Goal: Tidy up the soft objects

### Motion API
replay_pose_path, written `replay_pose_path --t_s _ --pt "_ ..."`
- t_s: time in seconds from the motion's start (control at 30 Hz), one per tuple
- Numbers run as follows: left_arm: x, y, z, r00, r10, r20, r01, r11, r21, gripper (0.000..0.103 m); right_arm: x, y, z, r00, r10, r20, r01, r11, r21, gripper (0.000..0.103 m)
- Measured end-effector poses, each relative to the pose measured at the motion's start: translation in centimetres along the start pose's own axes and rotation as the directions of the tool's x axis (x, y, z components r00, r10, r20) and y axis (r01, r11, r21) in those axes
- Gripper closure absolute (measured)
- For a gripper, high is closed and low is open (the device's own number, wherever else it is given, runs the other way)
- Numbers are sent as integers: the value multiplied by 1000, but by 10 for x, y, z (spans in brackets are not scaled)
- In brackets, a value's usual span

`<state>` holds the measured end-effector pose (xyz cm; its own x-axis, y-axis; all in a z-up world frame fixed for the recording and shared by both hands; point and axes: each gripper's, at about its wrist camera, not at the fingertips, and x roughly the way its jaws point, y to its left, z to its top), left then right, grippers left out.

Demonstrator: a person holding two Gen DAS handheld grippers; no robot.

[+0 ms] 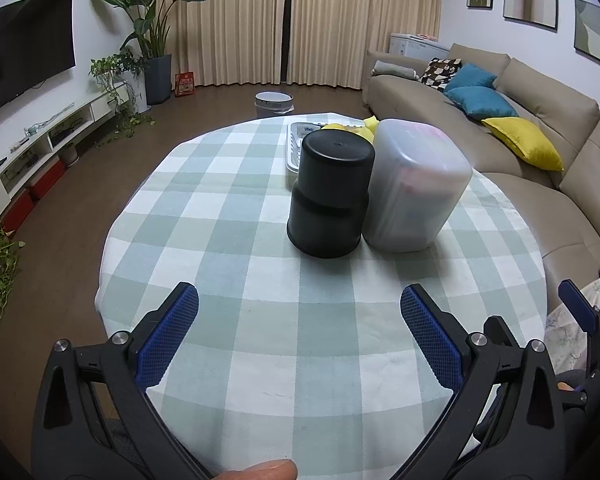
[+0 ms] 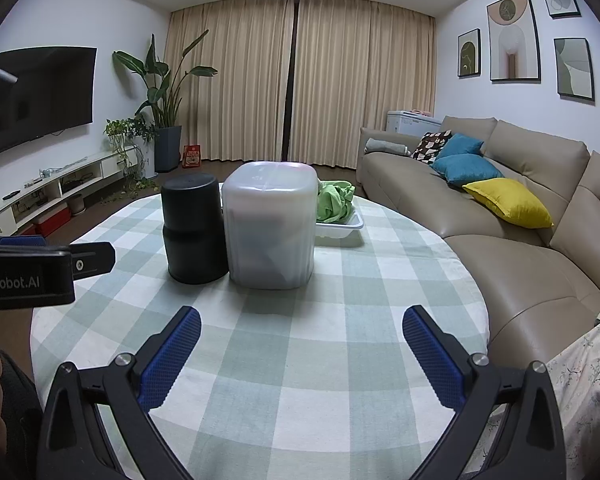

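A black bin (image 1: 330, 196) (image 2: 194, 228) and a frosted translucent bin (image 1: 414, 186) (image 2: 270, 224) stand upside down side by side mid-table. Behind them a white tray (image 1: 294, 148) (image 2: 340, 228) holds soft cloths: yellow (image 1: 370, 124) in the left wrist view, green (image 2: 334, 200) in the right wrist view. My left gripper (image 1: 300, 300) is open and empty above the near tablecloth. My right gripper (image 2: 302, 322) is open and empty, also short of the bins. The left gripper's body (image 2: 40, 268) shows at the right view's left edge.
The round table has a green-and-white checked cloth (image 1: 260, 320). A beige sofa (image 2: 520, 216) with blue and yellow cushions runs along the right. A grey bucket (image 1: 273, 103) stands on the floor beyond the table. A TV unit and plants line the left wall.
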<state>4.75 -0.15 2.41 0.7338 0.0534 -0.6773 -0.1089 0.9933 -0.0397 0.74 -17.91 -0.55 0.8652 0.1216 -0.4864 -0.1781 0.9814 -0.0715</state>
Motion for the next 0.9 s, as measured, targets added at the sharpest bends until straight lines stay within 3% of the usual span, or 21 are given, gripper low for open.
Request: replay_pose_path --t_s 0.9 --pt "3 -2 -5 1000 18 -11 -18 1000 9 0 0 0 -1 1000 -1 -3 1 1000 -2 0"
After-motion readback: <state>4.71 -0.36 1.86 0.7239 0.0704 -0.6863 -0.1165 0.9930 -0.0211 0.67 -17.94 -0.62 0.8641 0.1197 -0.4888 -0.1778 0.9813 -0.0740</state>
